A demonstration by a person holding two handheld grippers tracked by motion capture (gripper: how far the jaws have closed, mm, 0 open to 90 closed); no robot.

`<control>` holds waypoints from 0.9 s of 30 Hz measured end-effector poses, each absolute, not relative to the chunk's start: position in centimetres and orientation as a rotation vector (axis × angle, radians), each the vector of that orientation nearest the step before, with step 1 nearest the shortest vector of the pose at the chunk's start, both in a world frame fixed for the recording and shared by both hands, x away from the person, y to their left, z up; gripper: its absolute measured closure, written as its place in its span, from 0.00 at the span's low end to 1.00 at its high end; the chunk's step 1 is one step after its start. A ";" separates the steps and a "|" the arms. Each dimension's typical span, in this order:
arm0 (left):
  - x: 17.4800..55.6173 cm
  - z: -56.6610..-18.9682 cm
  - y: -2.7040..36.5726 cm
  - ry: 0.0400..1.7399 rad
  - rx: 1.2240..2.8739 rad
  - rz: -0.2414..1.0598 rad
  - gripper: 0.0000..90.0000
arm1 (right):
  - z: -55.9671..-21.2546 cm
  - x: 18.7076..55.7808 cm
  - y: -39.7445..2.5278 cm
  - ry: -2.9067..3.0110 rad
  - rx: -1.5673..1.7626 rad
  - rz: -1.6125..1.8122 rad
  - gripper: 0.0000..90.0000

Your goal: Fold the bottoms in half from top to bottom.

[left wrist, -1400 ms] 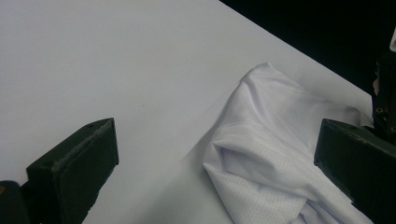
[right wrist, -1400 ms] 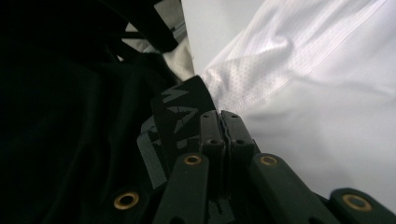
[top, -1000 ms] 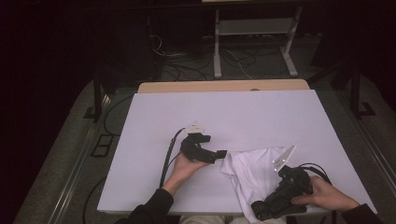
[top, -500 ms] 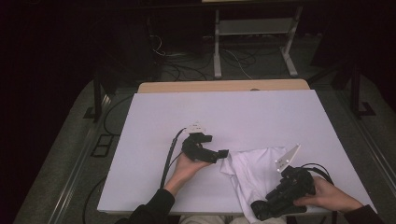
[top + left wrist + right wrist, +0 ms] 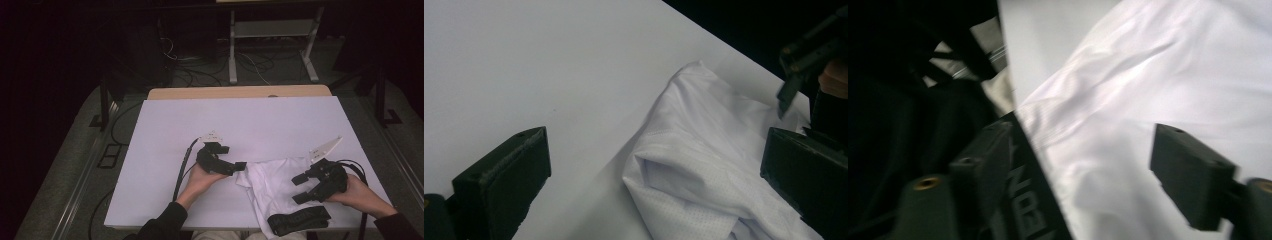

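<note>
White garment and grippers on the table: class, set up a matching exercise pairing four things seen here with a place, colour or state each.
Column one:
1. white garment
2. black waistband
3. left gripper
4. right gripper

Column two:
A. open, jaws at the cloth's left edge
B. crumpled, near the table's front edge
C. open, over the cloth's right side
D. dark strip at the cloth's near end

Pairs: 1-B, 2-D, 3-A, 4-C
</note>
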State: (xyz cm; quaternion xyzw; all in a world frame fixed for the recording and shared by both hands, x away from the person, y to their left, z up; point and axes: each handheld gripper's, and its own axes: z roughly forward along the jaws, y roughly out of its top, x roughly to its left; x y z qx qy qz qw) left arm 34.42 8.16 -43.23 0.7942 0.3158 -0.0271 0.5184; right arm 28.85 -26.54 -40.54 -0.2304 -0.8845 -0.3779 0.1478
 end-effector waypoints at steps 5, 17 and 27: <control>34.5 -43.1 7.9 0.757 1.906 -0.064 0.00 | -40.2 30.3 -27.4 -2.550 -0.760 -1.108 0.13; 34.9 -43.5 6.7 0.762 1.909 -0.102 0.00 | -40.5 32.4 -29.3 -2.545 -0.904 -1.216 0.01; 35.2 -44.4 5.8 0.776 1.922 -0.140 0.00 | -41.0 34.2 -30.7 -2.547 -1.037 -1.262 0.00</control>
